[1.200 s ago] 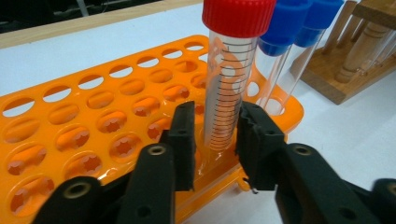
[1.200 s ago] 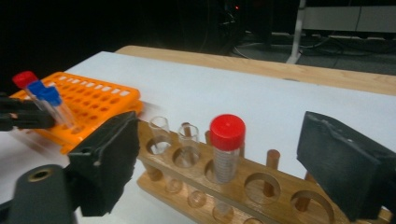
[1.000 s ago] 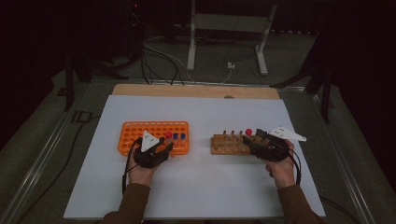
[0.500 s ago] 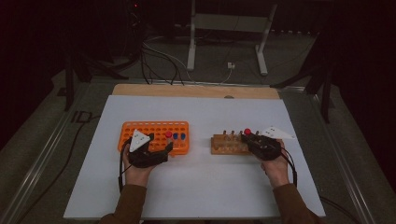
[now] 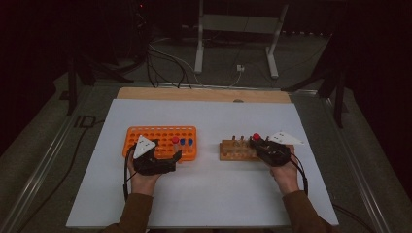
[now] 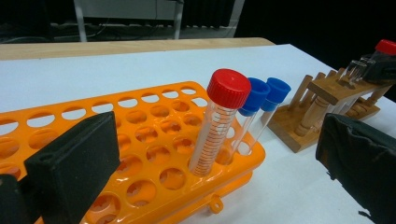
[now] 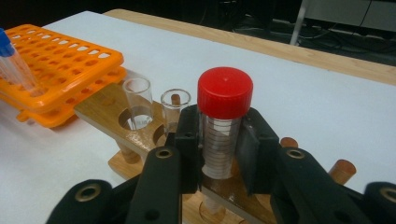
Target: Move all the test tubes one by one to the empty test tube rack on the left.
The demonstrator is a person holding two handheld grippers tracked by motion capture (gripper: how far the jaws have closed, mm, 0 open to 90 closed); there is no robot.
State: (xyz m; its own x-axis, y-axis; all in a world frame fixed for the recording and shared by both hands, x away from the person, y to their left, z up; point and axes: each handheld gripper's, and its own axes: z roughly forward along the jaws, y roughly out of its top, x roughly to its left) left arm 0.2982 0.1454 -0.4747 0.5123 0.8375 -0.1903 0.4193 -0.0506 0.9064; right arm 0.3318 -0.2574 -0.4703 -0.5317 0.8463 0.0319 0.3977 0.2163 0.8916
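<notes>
Your left hand-held gripper [image 6: 205, 158]: jaws just opened wide, let go, red-capped tube [image 6: 219, 121] stands free between them in the orange rack [image 5: 163, 141] | your right hand-held gripper [image 7: 219, 154]: clenched on another red-capped tube [image 7: 222, 126] in the wooden rack [image 5: 235, 150], at 3 o'clock on the worktop [image 5: 204, 194].

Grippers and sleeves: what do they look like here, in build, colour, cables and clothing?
Both the left gripper and right gripper are black, each topped by a pale three-cornered plate. A dark cable trails from each. The right gripper view shows hinged black links with round metal rivets and flat pads; the left's pads are blocky. Both sleeves are brown.
</notes>
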